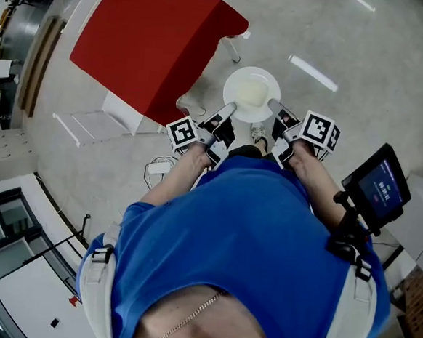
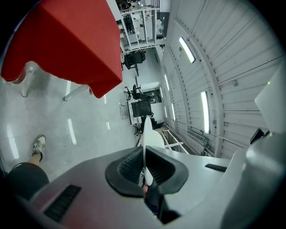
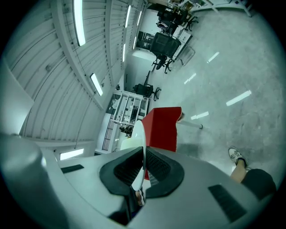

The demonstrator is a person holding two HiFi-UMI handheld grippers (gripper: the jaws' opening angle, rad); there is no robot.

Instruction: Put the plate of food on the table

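A white plate (image 1: 252, 93) with pale yellowish food on it is held level in front of my body, above the floor. My left gripper (image 1: 231, 109) is shut on the plate's left rim, and my right gripper (image 1: 272, 105) is shut on its right rim. In the left gripper view the plate (image 2: 147, 134) shows edge-on as a thin white blade between the black pads (image 2: 127, 166). The right gripper view shows the same edge-on rim (image 3: 138, 138) pinched between its pads (image 3: 158, 166). The table with the red cloth (image 1: 152, 40) stands ahead and to the left, apart from the plate.
The table's white legs (image 1: 232, 48) reach the grey floor near the plate. A white frame (image 1: 91, 124) lies at the table's near side. A screen on a stand (image 1: 376, 186) is at my right. Office chairs and racks (image 2: 139, 105) stand far off. My shoe (image 2: 39, 144) shows below.
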